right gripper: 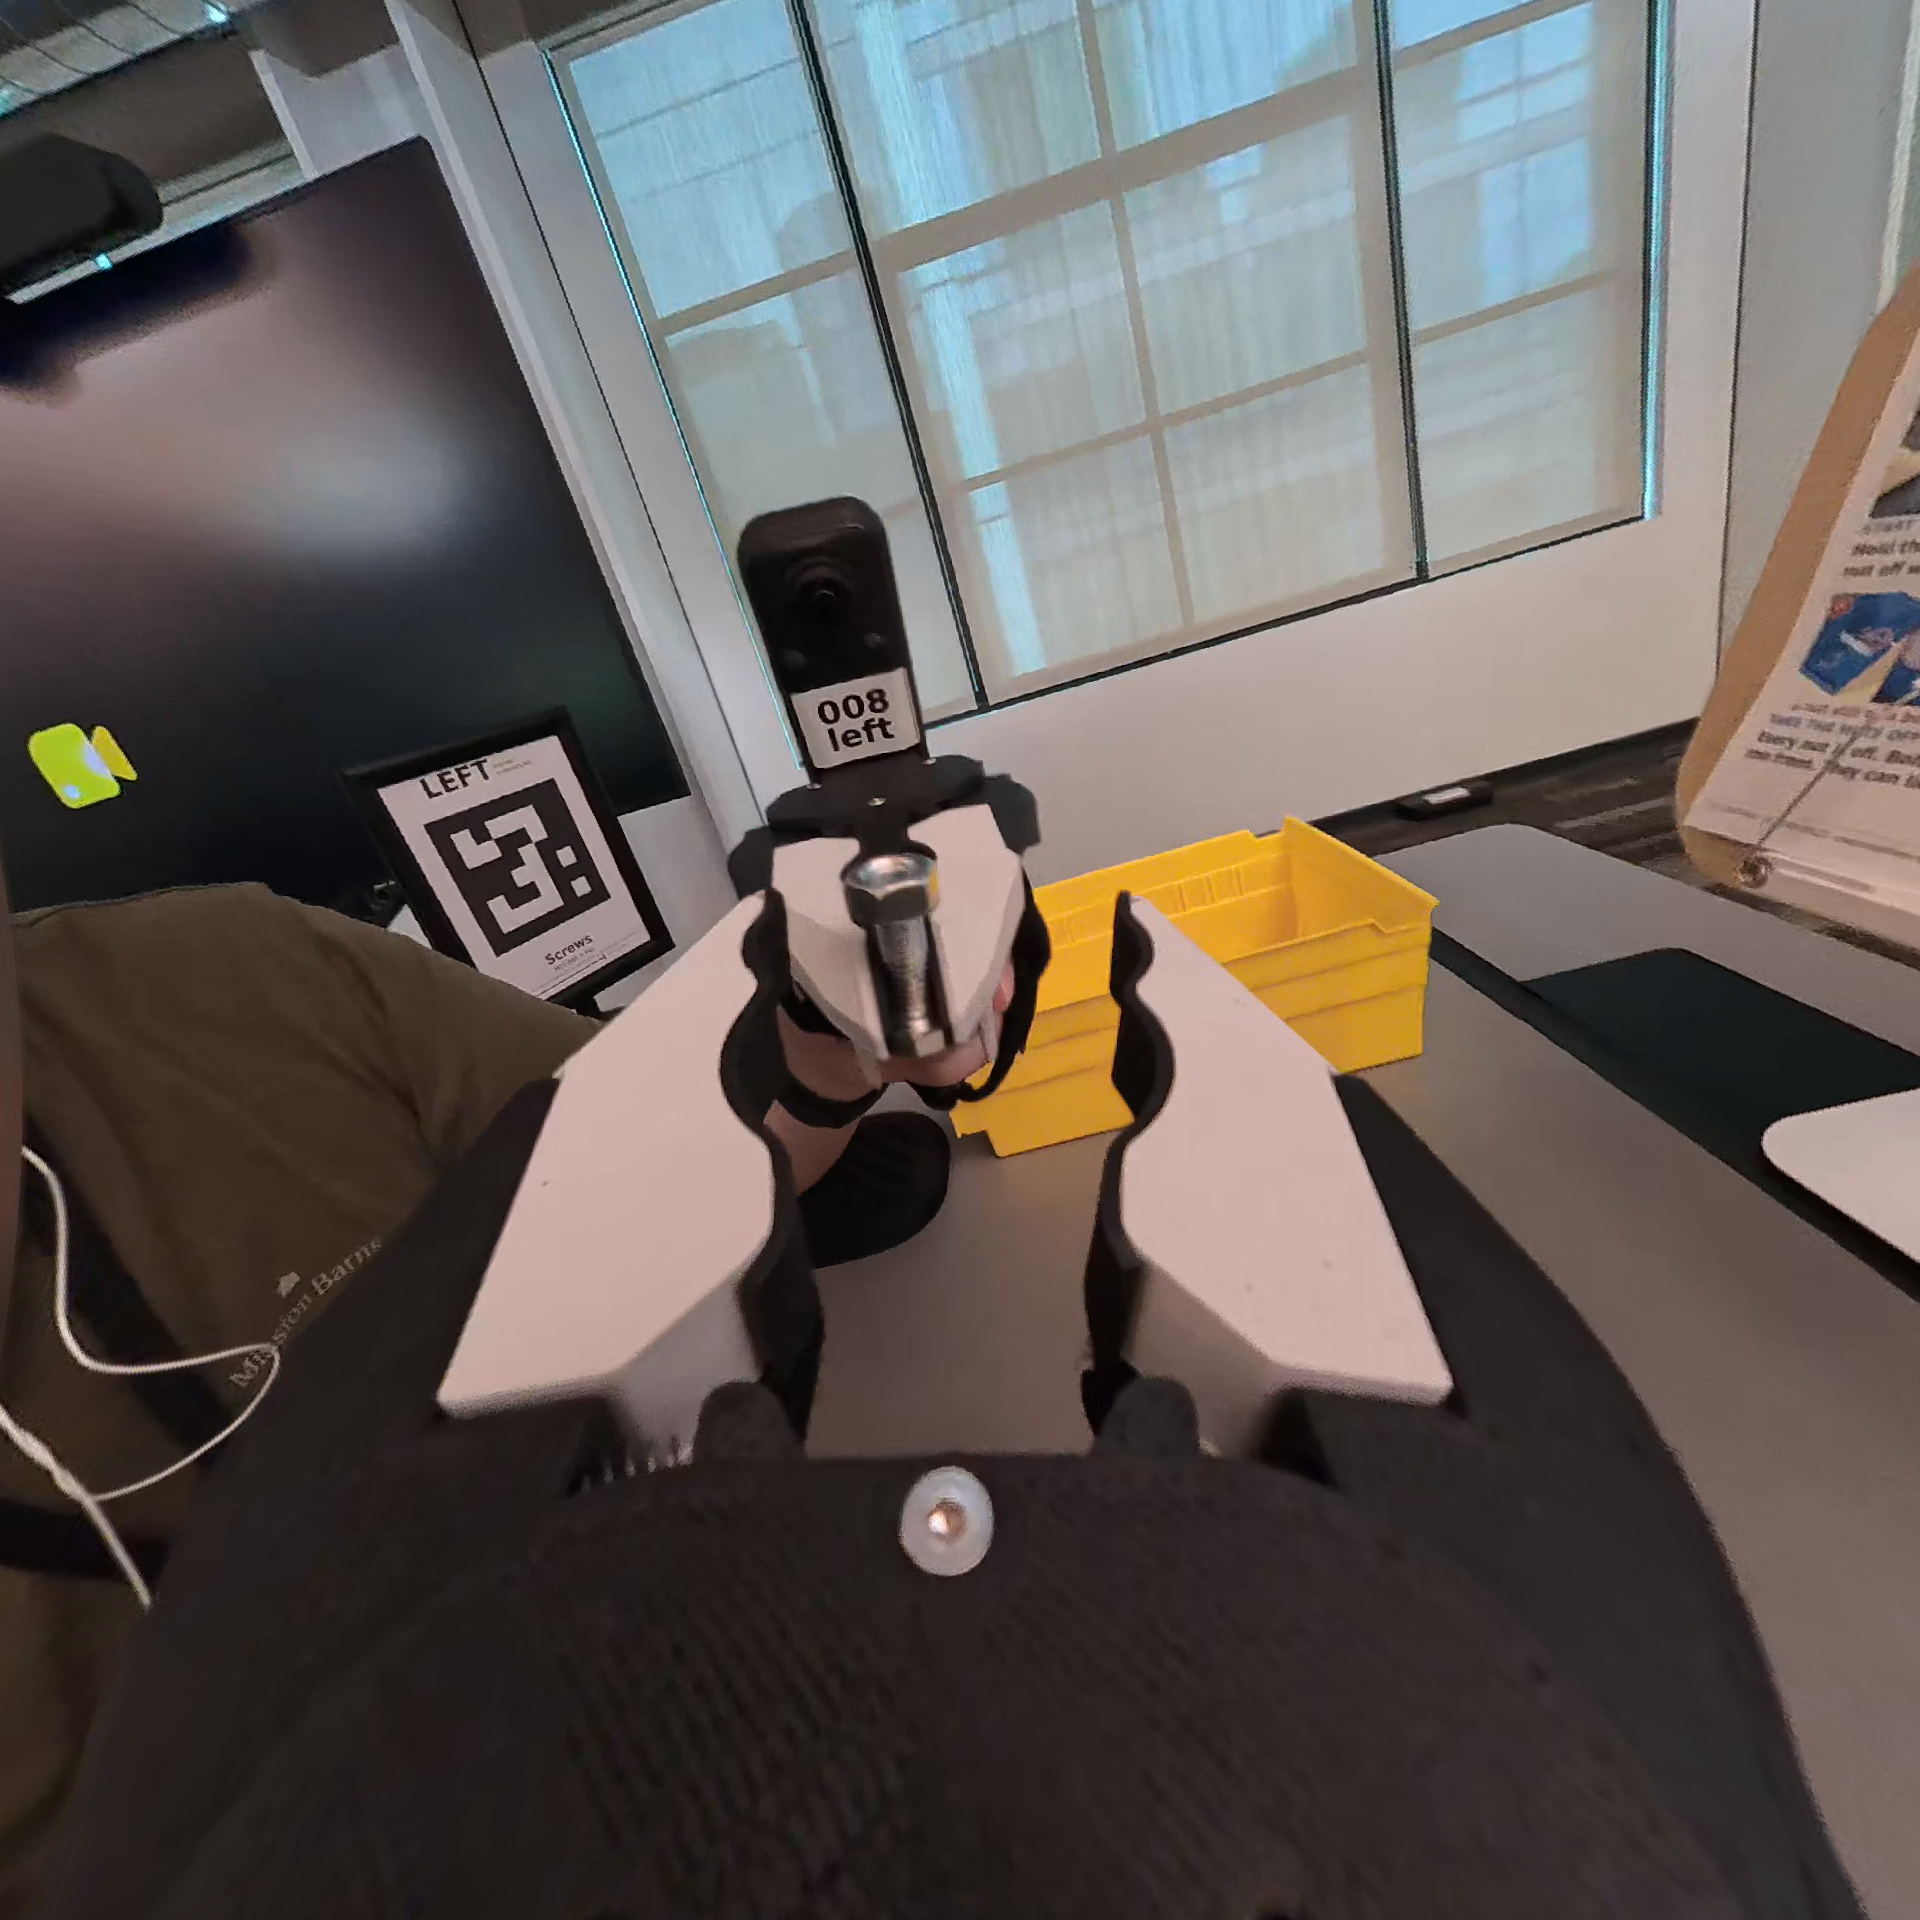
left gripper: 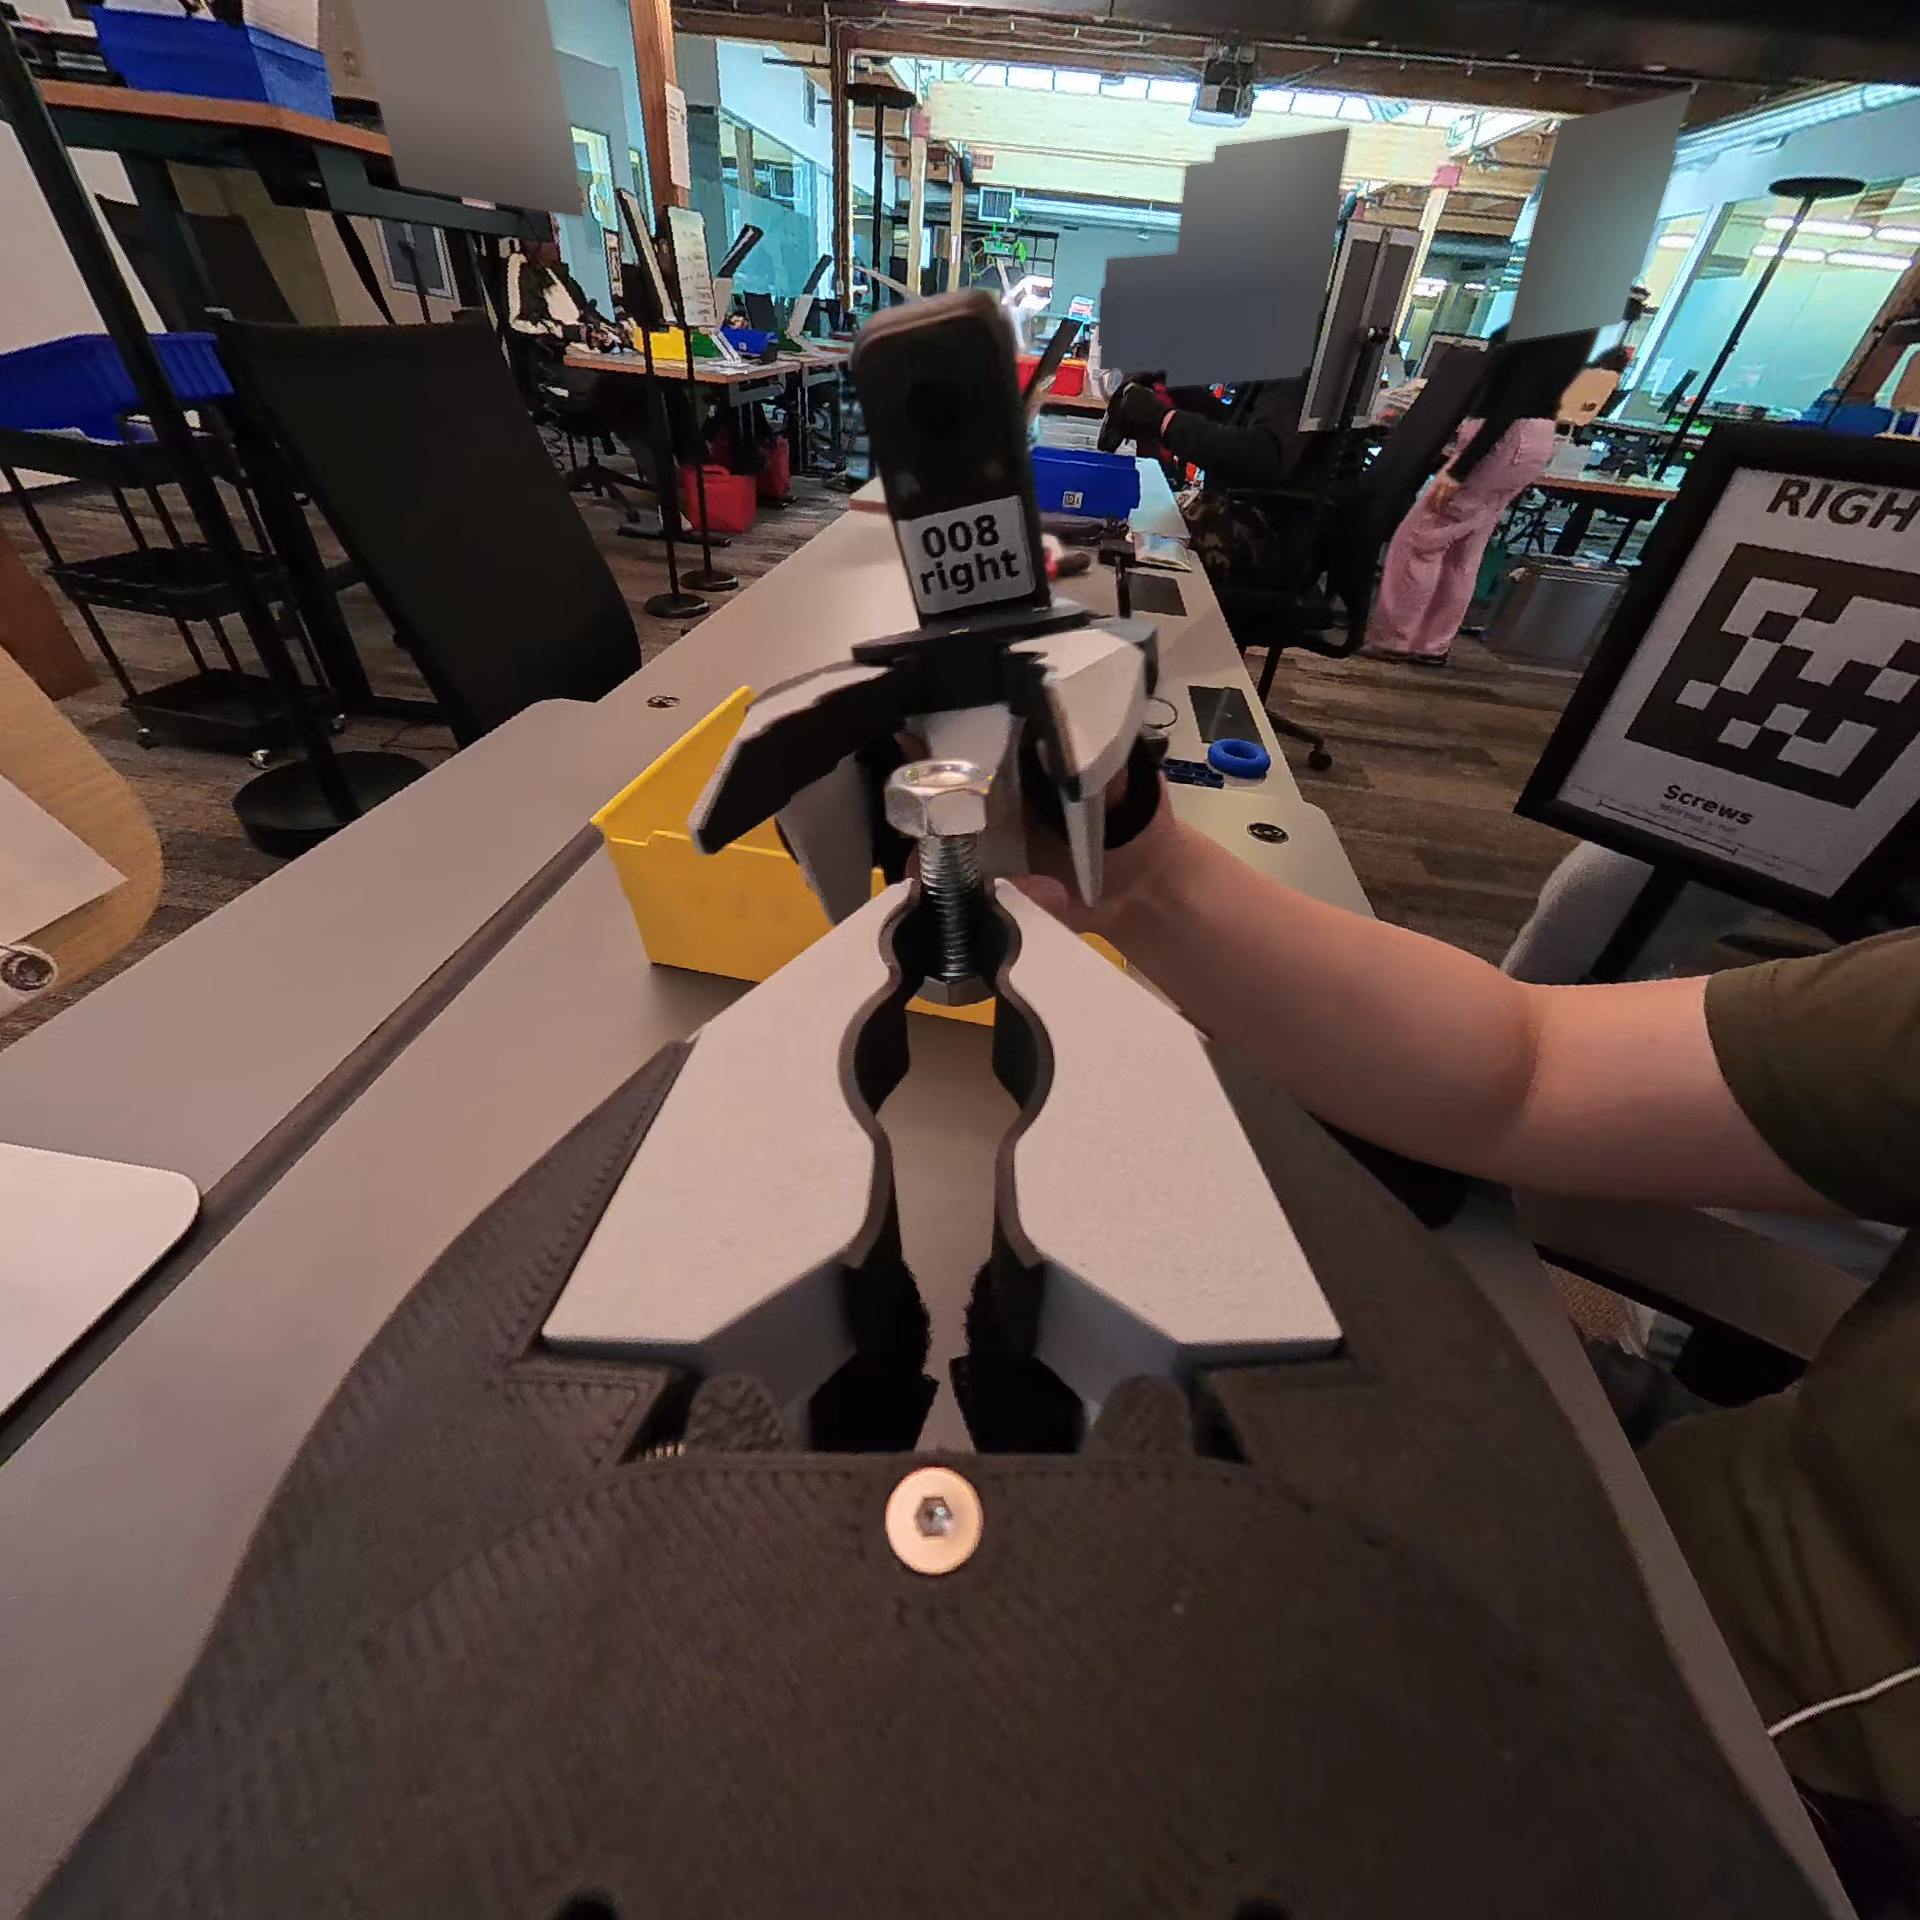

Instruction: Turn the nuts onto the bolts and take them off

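**Bolt upright in the left grip, right fingers spread around its head**

The hex bolt (left gripper: 940, 862) stands with its long axis vertical, head up, its threaded shank pinched between the tips of the left gripper (left gripper: 948, 940). A nut (left gripper: 951, 985) appears to sit low on the thread, just under those tips. The right gripper (right gripper: 940, 1023) faces it from straight ahead, fingers (right gripper: 1247, 1143) spread wide with the bolt's head between them but untouched. Judged from this, the right one is nearer to turning whatever it closes on. The yellow bin (right gripper: 1299, 935) sits beyond on the grey table (left gripper: 312, 966).
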### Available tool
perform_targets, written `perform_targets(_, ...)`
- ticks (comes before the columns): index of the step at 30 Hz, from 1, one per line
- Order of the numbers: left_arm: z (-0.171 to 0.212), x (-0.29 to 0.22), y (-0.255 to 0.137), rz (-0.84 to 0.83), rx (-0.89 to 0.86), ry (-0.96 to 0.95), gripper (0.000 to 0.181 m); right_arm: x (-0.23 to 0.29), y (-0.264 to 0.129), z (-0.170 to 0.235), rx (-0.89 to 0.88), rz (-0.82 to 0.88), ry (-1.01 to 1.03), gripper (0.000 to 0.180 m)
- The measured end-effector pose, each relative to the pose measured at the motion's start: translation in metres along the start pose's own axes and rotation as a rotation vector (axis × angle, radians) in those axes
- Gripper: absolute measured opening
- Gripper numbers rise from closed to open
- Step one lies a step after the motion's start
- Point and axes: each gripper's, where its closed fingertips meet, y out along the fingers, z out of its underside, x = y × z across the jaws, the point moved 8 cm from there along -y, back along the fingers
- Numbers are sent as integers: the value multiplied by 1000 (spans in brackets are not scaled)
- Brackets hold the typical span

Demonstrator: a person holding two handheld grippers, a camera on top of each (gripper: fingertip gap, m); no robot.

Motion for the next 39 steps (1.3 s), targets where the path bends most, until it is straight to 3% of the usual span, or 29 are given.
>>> perform_targets(33,6,3,4,-36,-1,-3,7,-4,5,2,2,67,-74,58)
perform_targets(39,4,5,1,-42,-18,-13,7,-19,-18,3,-39,85,-24,57)
